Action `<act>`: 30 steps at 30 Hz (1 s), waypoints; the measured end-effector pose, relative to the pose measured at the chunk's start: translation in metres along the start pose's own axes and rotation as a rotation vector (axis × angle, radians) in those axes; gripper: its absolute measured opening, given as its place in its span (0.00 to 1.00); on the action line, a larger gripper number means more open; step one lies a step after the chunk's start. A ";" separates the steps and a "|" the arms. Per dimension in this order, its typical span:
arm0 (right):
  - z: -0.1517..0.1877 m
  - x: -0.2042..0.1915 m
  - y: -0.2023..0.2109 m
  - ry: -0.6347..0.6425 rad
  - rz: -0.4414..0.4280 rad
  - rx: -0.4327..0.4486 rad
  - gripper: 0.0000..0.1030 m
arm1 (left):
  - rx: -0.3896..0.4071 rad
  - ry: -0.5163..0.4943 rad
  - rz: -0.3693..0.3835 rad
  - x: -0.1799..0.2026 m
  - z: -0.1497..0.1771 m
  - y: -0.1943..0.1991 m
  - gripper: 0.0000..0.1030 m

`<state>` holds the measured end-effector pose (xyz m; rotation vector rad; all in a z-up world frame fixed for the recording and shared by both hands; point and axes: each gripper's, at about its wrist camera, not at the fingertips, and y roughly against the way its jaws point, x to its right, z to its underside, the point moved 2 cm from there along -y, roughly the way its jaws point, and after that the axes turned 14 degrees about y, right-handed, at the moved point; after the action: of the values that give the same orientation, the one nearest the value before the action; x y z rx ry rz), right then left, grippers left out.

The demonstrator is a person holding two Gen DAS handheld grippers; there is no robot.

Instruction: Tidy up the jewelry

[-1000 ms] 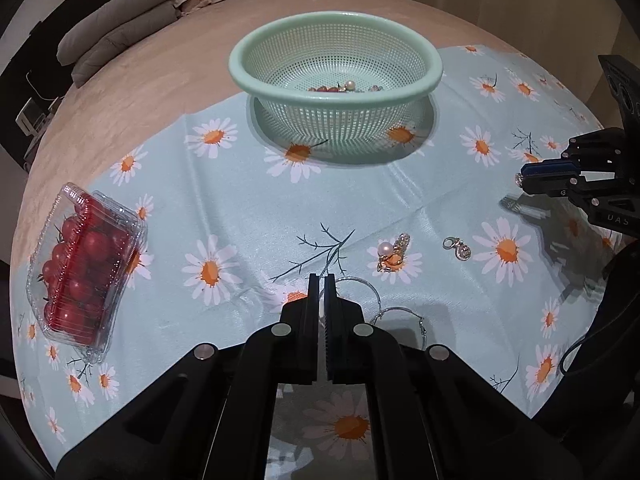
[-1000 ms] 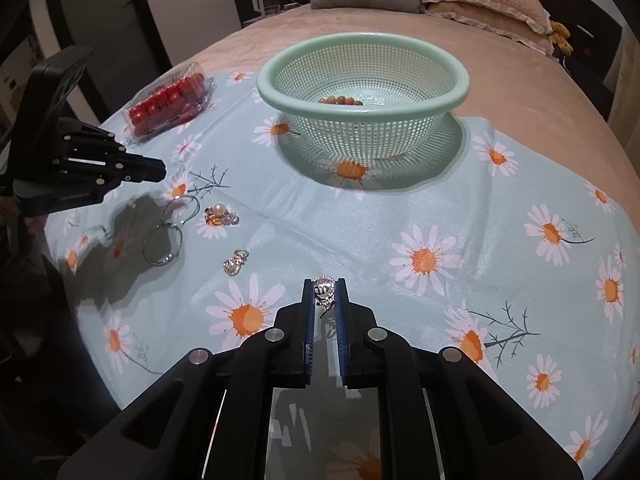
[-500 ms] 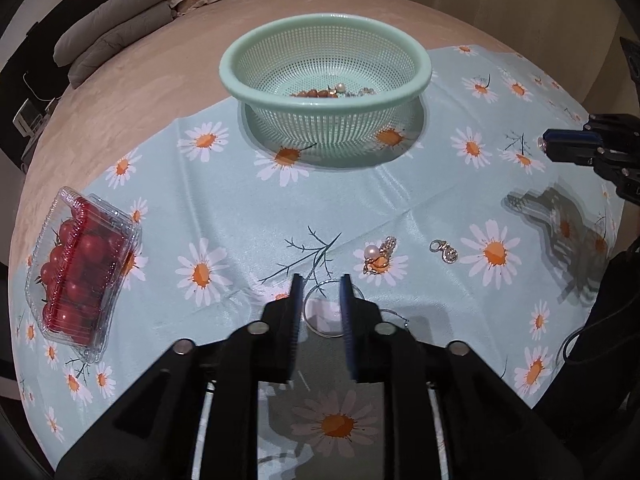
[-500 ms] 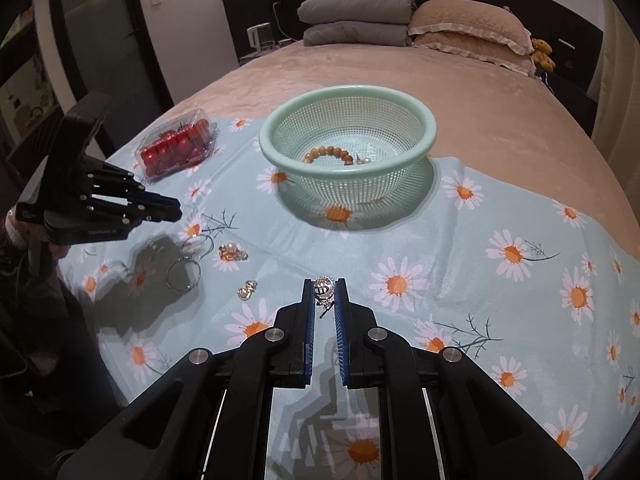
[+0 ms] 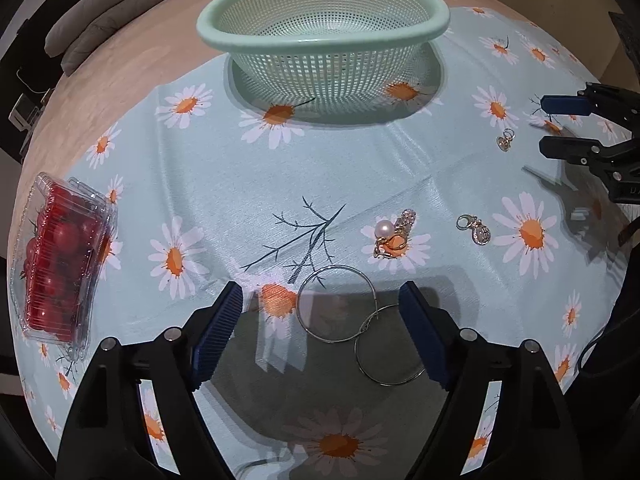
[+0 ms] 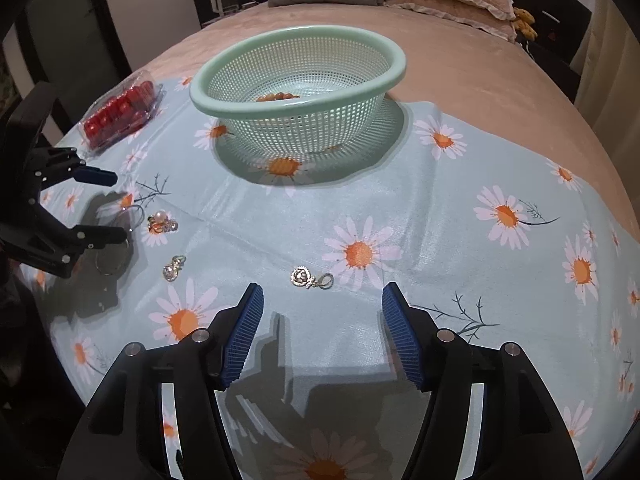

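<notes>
Support: bed [image 6: 480, 64] | cover: daisy cloth [image 5: 224, 184] | far: basket [image 5: 320, 36] | left: tomato box [image 5: 60, 264] | near: hoop earrings [image 5: 340, 304], pendants [image 5: 476, 230]

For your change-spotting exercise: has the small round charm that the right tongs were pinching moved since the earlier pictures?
Yes. The round charm has left the right tongs, which are opening, and now lies on the daisy cloth just ahead of them, nearer the green basket.
</notes>
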<state>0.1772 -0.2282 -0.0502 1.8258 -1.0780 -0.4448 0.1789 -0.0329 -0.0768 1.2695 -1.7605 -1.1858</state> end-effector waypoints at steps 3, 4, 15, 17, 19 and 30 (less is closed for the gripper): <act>-0.006 -0.011 -0.016 0.039 -0.005 -0.012 0.56 | -0.015 -0.010 -0.007 0.004 0.000 -0.011 0.77; -0.007 -0.013 -0.022 0.043 -0.023 -0.026 0.56 | -0.020 -0.006 0.001 0.005 -0.001 -0.013 0.74; -0.003 -0.015 -0.027 -0.016 -0.119 -0.065 0.03 | -0.026 -0.024 0.045 0.012 -0.001 -0.011 0.42; -0.003 -0.015 -0.023 -0.012 -0.117 -0.058 0.03 | -0.021 -0.021 0.034 0.013 0.000 -0.008 0.42; -0.003 -0.016 -0.015 -0.013 -0.134 -0.035 0.03 | -0.005 -0.011 0.037 0.011 0.000 -0.002 0.42; -0.010 -0.015 0.039 0.018 -0.162 0.099 0.03 | 0.109 -0.011 0.053 0.004 -0.010 0.052 0.42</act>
<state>0.1570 -0.2177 -0.0140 2.0095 -0.9585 -0.4761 0.1683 -0.0336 -0.0244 1.2723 -1.8773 -1.0812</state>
